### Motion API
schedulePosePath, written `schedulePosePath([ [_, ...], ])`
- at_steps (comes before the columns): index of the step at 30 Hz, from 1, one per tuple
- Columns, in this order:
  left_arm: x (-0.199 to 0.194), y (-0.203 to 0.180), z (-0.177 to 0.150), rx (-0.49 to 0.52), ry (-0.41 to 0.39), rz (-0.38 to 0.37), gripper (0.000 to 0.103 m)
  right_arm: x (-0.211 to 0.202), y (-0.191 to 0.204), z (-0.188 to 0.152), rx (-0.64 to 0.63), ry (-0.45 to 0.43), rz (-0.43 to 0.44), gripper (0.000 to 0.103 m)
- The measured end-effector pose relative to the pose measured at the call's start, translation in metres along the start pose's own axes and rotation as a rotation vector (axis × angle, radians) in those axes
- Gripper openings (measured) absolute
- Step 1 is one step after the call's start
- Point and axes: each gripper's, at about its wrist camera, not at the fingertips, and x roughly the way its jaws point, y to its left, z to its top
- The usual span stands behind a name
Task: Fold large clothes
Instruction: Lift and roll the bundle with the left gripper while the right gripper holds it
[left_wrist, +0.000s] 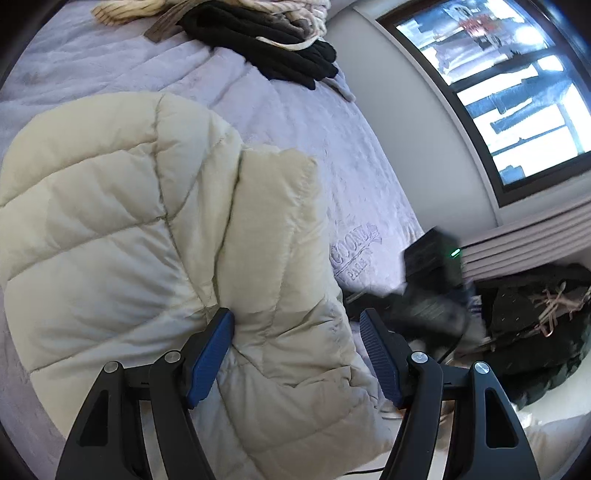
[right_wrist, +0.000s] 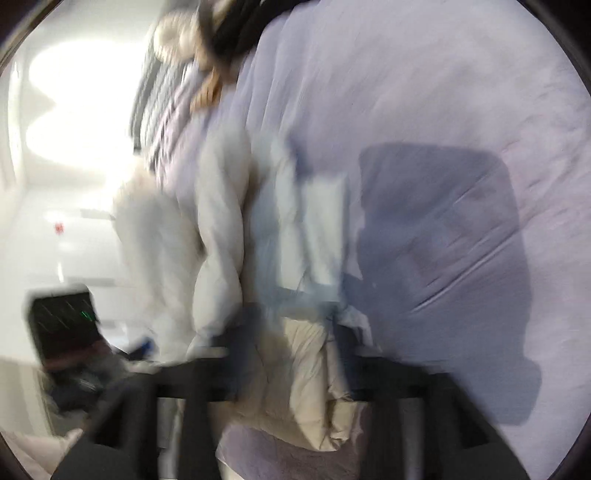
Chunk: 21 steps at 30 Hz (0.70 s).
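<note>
While left gripper (left_wrist: 295, 332) straddles cream puffer jacket (left_wrist: 147, 221) on lilac bed (left_wrist: 351, 177), jaws apart, nothing clamped. Right gripper (right_wrist: 291, 354): blurred, jaw state not determinable, jacket bulk between. Risks: slick quilted shell slipping; lofty padding springing folds open. Heaped dark clothes (left_wrist: 266, 44) well apart.

Embroidered "COON…" partly legible on lavender bedspread (left_wrist: 354, 206), rest unreadable

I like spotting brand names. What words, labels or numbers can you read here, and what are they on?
"COON": partial embossed lettering on the lavender bedspread; the first letters are hidden by the cream puffer jacket.
"PAR": smaller line beneath, cut off.
Right wrist view: too blurred to read anything.
</note>
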Motion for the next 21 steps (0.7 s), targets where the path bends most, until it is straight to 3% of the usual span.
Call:
schedulePosePath([
  [5, 0.015, -0.017, -0.003, 0.1, 0.0, 0.069, 0.071, -0.035, 0.005, 0.023, 0.009, -0.059, 0.177, 0.067],
  [9, 0.028, -0.03, -0.014, 0.237, -0.011, 0.168, 0.071, -0.027, 0.037, 0.032, -0.087, 0.005, 0.187, 0.065],
  [12, 0.035, -0.038, -0.019, 0.287, -0.011, 0.192, 0.071, -0.007, 0.052, 0.036, -0.142, 0.078, 0.156, 0.055],
  [16, 0.033, -0.036, -0.019, 0.272, -0.013, 0.203, 0.071, 0.036, 0.058, 0.048, -0.172, 0.168, 0.058, 0.013],
  [19, 0.014, -0.03, -0.016, 0.223, -0.032, 0.188, 0.071, 0.049, 0.044, 0.053, -0.171, 0.172, -0.046, 0.009],
  [21, -0.01, -0.016, -0.016, 0.165, -0.062, 0.173, 0.071, 0.053, 0.033, 0.051, -0.146, 0.177, -0.062, 0.009],
])
